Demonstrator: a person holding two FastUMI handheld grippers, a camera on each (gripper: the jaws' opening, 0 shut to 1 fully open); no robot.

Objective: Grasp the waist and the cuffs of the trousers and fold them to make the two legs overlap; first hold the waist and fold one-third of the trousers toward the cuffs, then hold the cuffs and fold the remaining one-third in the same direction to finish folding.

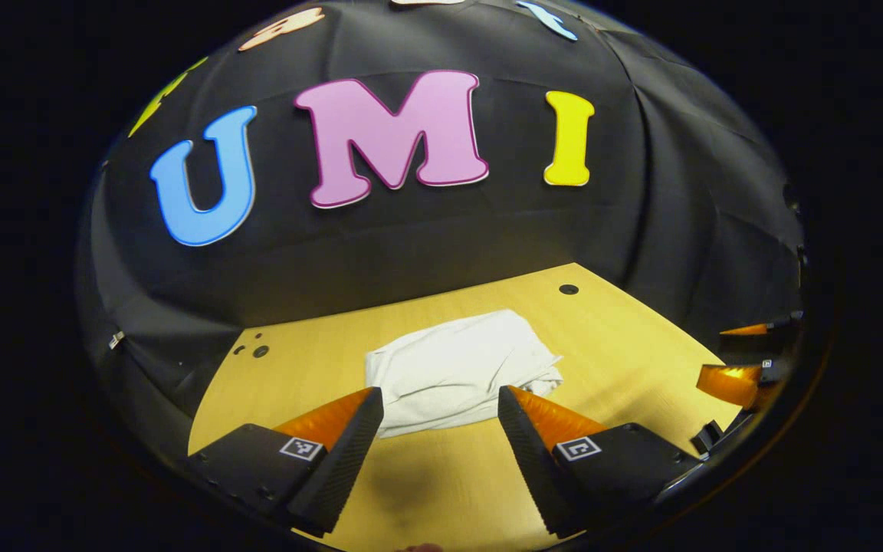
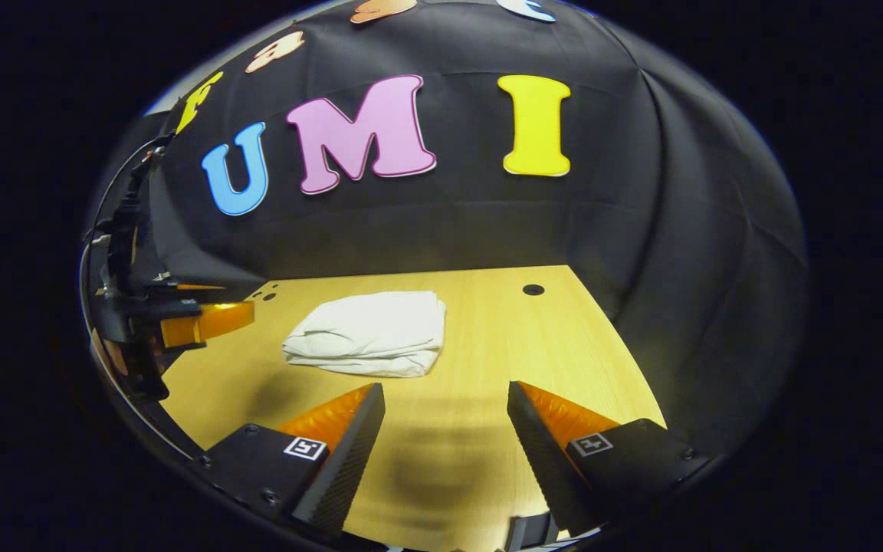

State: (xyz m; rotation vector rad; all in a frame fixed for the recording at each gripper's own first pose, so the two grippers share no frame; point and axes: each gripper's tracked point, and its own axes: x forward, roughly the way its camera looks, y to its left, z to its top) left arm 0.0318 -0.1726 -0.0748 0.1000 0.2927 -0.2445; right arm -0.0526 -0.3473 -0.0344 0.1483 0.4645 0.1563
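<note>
The trousers (image 1: 461,368) are seen at twelve o'clock just beyond the left gripper (image 1: 440,405), and at eleven o'clock from the right gripper (image 2: 445,402), folded into a compact white bundle on the tabletop (image 2: 503,345). Both grippers are held spread, nothing grasped.

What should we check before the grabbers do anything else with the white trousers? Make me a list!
1. Trousers folded into a compact bundle: ok.
2. Bundle lies on the table, away from its edges: ok.
3. Left gripper open, holding nothing: ok.
4. Right gripper open, holding nothing: ok.
5. Both grippers apart from the cloth: ok.
6. Legs overlap evenly inside the bundle: cannot tell, the layers are hidden.
</note>
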